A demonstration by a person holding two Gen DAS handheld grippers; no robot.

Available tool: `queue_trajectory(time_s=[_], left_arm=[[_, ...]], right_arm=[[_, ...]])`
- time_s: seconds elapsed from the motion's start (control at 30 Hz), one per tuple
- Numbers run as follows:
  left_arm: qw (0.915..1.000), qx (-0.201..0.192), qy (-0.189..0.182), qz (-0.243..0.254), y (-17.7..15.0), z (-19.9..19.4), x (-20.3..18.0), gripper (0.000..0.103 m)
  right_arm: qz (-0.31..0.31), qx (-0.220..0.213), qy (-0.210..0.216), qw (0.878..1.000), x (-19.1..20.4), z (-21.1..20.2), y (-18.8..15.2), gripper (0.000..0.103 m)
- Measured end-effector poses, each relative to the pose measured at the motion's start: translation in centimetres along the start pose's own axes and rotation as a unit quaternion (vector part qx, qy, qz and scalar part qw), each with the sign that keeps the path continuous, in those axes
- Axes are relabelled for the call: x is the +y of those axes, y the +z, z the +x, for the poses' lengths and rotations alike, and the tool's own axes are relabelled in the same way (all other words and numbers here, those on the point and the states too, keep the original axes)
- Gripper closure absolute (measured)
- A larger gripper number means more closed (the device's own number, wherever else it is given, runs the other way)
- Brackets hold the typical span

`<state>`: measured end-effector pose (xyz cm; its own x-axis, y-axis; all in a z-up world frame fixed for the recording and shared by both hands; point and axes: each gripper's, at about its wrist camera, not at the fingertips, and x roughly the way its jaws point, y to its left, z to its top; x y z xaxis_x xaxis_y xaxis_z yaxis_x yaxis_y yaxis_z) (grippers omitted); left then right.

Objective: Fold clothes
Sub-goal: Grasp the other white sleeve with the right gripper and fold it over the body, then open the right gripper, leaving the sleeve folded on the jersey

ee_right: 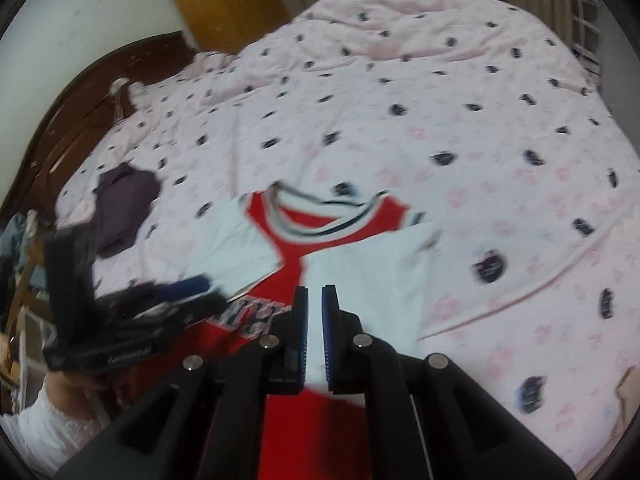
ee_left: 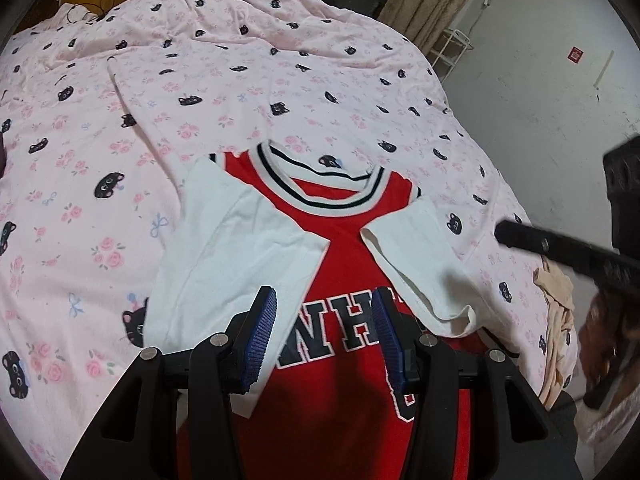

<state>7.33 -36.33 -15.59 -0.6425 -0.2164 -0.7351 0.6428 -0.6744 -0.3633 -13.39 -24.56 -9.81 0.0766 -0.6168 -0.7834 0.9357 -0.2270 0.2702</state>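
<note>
A red jersey (ee_left: 340, 236) with white sleeves and a striped collar lies flat on the pink cat-print bed cover (ee_left: 200, 92), collar away from me. Both sleeves are folded in over the red front: the left sleeve (ee_left: 224, 248) and the right sleeve (ee_left: 420, 264). My left gripper (ee_left: 324, 300) hovers open over the chest lettering with nothing between its blue pads; it shows blurred in the right wrist view (ee_right: 192, 292). My right gripper (ee_right: 315, 292) stands over the right sleeve (ee_right: 368, 280) with a narrow gap between its pads and no cloth in them. In the left wrist view the right gripper (ee_left: 508, 236) is clear of the jersey.
A dark purple garment (ee_right: 124, 208) lies on the cover left of the jersey. A beige garment (ee_left: 556, 308) hangs at the bed's right edge. A wooden headboard (ee_right: 60, 128) bounds the far left. A white-sleeved arm (ee_right: 48, 412) holds the left gripper. A white rack (ee_left: 452, 52) stands by the wall.
</note>
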Motion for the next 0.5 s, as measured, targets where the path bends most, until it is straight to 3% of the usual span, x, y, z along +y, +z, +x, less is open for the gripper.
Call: queue_trajectory(time_s=[0.07, 0.23, 0.4, 0.5], left_arm=[[0.9999, -0.002, -0.012, 0.012, -0.2, 0.2, -0.8, 0.059], [0.9980, 0.001, -0.039, 0.049, -0.7, 1.3, -3.6, 0.059], [0.9963, 0.007, -0.041, 0.076, -0.8, 2.5, -5.3, 0.059], [0.9954, 0.028, -0.028, 0.087, -1.2, 3.8, -5.9, 0.059]], right_arm=[[0.007, 0.010, -0.028, 1.000, -1.6, 0.6, 0.6, 0.095], [-0.021, 0.100, -0.063, 0.993, -1.6, 4.8, -0.7, 0.093], [-0.088, 0.109, -0.039, 0.989, 0.9, 4.6, -4.7, 0.093], [-0.134, 0.122, -0.070, 0.981, 2.2, 5.3, -6.9, 0.092]])
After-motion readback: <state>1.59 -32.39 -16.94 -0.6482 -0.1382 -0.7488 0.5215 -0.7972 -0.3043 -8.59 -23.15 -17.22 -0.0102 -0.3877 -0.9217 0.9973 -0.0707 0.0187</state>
